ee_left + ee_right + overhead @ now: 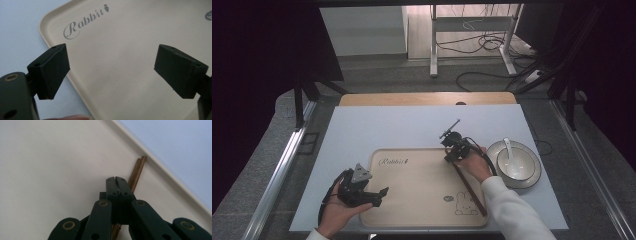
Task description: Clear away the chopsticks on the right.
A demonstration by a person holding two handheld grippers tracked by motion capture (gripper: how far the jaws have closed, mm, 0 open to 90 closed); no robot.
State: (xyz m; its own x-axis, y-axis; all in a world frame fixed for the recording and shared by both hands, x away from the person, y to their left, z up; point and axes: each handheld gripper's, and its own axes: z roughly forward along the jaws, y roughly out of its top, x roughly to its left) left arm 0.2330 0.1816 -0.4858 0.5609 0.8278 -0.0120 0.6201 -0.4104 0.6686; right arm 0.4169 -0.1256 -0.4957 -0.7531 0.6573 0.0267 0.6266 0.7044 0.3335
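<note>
A beige tray (pixel 417 182) printed "Rabbit" lies on the pale blue table mat (pixel 387 125). A pair of dark wooden chopsticks (pixel 469 187) rests along the tray's right rim. My right gripper (pixel 450 158) points down at their far end with its jaws shut. In the right gripper view the closed jaws (pixel 116 180) sit just over the chopsticks (pixel 137 171), which run on beneath them along the tray's (pixel 50 170) edge. I cannot tell whether they touch. My left gripper (pixel 381 196) hovers at the tray's left edge, open. Its view shows bare tray (pixel 130 37) between the wide-apart jaws (pixel 112 70).
A white bowl (pixel 528 176) with a white spoon (pixel 508 151) in it stands on the mat just right of the tray. The bare wooden table edge (pixel 427 98) lies beyond the mat. Cables and a desk frame are on the floor farther back.
</note>
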